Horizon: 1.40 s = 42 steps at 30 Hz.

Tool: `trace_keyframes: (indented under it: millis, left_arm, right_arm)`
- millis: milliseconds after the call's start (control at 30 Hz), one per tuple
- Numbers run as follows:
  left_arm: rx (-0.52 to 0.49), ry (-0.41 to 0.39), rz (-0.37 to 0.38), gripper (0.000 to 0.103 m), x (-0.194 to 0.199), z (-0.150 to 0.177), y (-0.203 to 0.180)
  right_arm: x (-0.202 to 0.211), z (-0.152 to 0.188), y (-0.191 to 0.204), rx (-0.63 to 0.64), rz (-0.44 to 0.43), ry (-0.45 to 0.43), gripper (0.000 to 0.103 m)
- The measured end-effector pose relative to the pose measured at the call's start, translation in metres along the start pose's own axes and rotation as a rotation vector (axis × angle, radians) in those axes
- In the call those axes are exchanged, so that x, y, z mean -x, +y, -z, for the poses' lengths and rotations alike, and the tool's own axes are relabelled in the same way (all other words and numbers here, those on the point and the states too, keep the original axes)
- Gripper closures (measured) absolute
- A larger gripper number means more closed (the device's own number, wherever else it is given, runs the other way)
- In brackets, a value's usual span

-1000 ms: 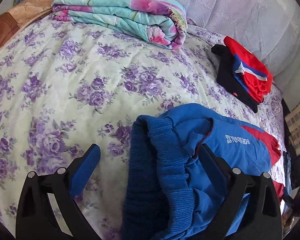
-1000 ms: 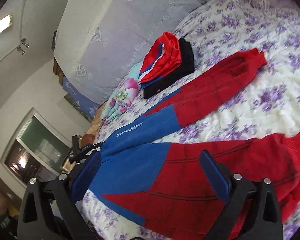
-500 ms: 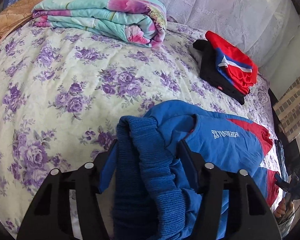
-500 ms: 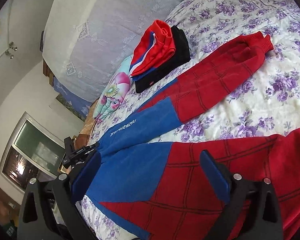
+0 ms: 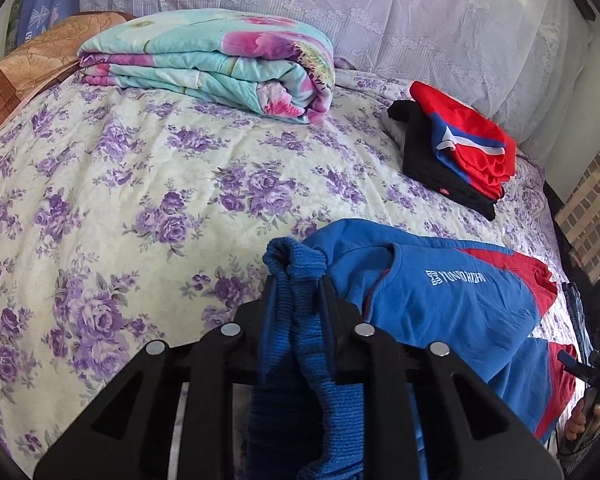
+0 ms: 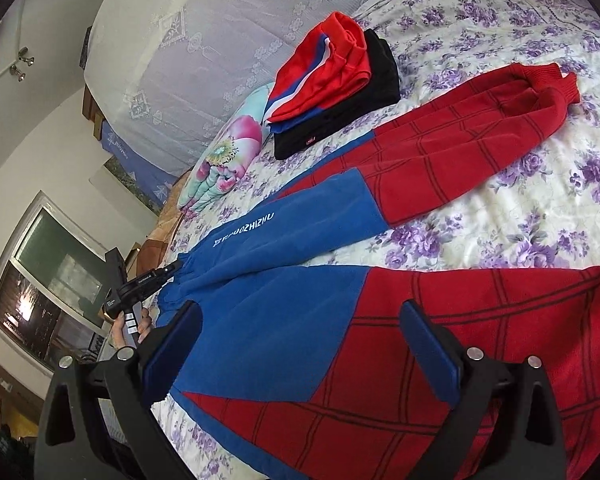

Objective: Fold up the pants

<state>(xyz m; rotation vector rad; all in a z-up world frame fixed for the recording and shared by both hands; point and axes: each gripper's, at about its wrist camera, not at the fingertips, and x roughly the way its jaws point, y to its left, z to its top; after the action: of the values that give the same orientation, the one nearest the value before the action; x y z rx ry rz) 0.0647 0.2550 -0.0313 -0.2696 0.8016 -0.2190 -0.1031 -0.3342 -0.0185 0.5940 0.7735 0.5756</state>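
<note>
Blue and red pants (image 6: 380, 320) lie spread on the floral bed, with both red legs stretching to the right. In the left wrist view my left gripper (image 5: 298, 284) is shut on the ribbed blue waistband (image 5: 296, 264), which bunches up between the fingers. The blue upper part with white lettering (image 5: 452, 300) lies to the right of it. My right gripper (image 6: 300, 340) is open just above the near leg, where blue meets red. The left gripper (image 6: 140, 284) also shows in the right wrist view at the waistband.
A folded floral quilt (image 5: 220, 64) lies at the back of the bed. A stack of folded red and black clothes (image 5: 456, 152) sits at the back right, close to the far pant leg (image 6: 460, 136). A lace-covered headboard (image 5: 380, 12) stands behind.
My left gripper has closed from wide open onto the waistband. My right gripper has moved lower and closer over the near leg and stays open.
</note>
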Motion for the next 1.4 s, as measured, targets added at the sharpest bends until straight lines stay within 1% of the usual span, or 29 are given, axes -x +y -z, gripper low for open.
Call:
trace_keyframes:
  millis: [33,67,100,167,267,367,400,433,467,500,533,633,700,800,867,933,1033,1100,1133,1200,1267,1300,1333,1400]
  left_arm:
    - [0.012,0.007,0.0,0.064,-0.001,0.0,0.002]
    - [0.026,0.014,-0.002,0.046,-0.003,-0.001,0.005]
    - [0.045,0.022,0.0,0.038,-0.005,-0.002,0.009]
    - [0.093,0.041,0.026,0.038,-0.009,-0.005,0.02]
    - [0.187,0.1,0.105,0.038,-0.022,-0.008,0.039]
    - [0.22,0.112,0.157,0.038,-0.026,-0.01,0.047]
    - [0.229,0.112,0.166,0.039,-0.026,-0.01,0.047]
    - [0.237,0.11,0.174,0.045,-0.026,-0.01,0.048]
    - [0.236,0.108,0.186,0.055,-0.025,-0.01,0.047]
    - [0.226,0.107,0.212,0.075,-0.024,-0.009,0.045]
    - [0.202,0.108,0.23,0.078,-0.023,-0.009,0.039]
    - [0.095,0.073,0.157,0.081,-0.017,-0.009,0.02]
    - [0.05,0.05,0.137,0.084,-0.013,-0.009,0.013]
    - [0.029,0.014,0.136,0.087,-0.005,-0.01,0.011]
    - [0.026,-0.004,0.143,0.088,0.0,-0.009,0.01]
    - [0.023,-0.017,0.145,0.088,0.003,-0.009,0.009]
    - [0.024,-0.031,0.15,0.088,0.005,-0.009,0.008]
    - [0.027,-0.04,0.159,0.088,0.006,-0.009,0.008]
    - [0.025,-0.044,0.159,0.088,0.007,-0.01,0.008]
    - [0.024,-0.043,0.152,0.088,0.006,-0.009,0.007]
    - [0.026,-0.041,0.149,0.088,0.005,-0.008,0.008]
    - [0.029,-0.039,0.151,0.088,0.003,-0.008,0.009]
    - [0.031,-0.036,0.151,0.088,0.002,-0.008,0.009]
    - [0.038,-0.026,0.15,0.088,-0.001,-0.008,0.011]
  right_arm:
    - [-0.001,0.0,0.0,-0.001,-0.001,0.002,0.004]
    - [-0.001,0.001,0.0,-0.002,-0.002,0.003,0.004]
    - [-0.001,0.001,0.0,-0.003,-0.004,0.004,0.004]
    - [0.0,0.003,-0.001,-0.004,-0.007,0.007,0.004]
    - [0.002,0.006,-0.003,-0.009,-0.009,0.01,0.004]
    - [0.001,0.008,-0.006,-0.02,-0.01,0.013,0.004]
    - [0.001,0.008,-0.007,-0.023,-0.01,0.013,0.004]
    - [0.001,0.009,-0.007,-0.022,-0.008,0.015,0.004]
    - [0.001,0.009,-0.007,-0.02,-0.005,0.015,0.004]
    - [0.001,0.009,-0.006,-0.018,-0.003,0.015,0.004]
    - [0.001,0.009,-0.006,-0.017,-0.002,0.014,0.004]
    - [-0.001,0.008,-0.005,-0.012,0.004,0.016,0.004]
    - [0.0,0.007,-0.003,-0.001,0.014,0.013,0.004]
    - [-0.002,-0.002,0.004,0.042,0.042,0.016,0.004]
    - [-0.007,-0.017,0.015,0.12,0.071,0.022,0.004]
    - [-0.014,-0.038,0.032,0.243,0.076,0.036,0.004]
    - [-0.035,-0.068,0.056,0.433,0.076,0.102,0.004]
    - [-0.051,-0.085,0.066,0.543,0.111,0.122,0.004]
    - [-0.06,-0.092,0.068,0.588,0.124,0.143,0.004]
    - [-0.084,-0.106,0.068,0.67,0.201,0.168,0.004]
    - [-0.106,-0.114,0.066,0.761,0.267,0.173,0.004]
    - [-0.116,-0.118,0.064,0.794,0.277,0.185,0.004]
    - [-0.125,-0.122,0.061,0.817,0.265,0.198,0.004]
    - [-0.14,-0.13,0.054,0.846,0.254,0.222,0.014]
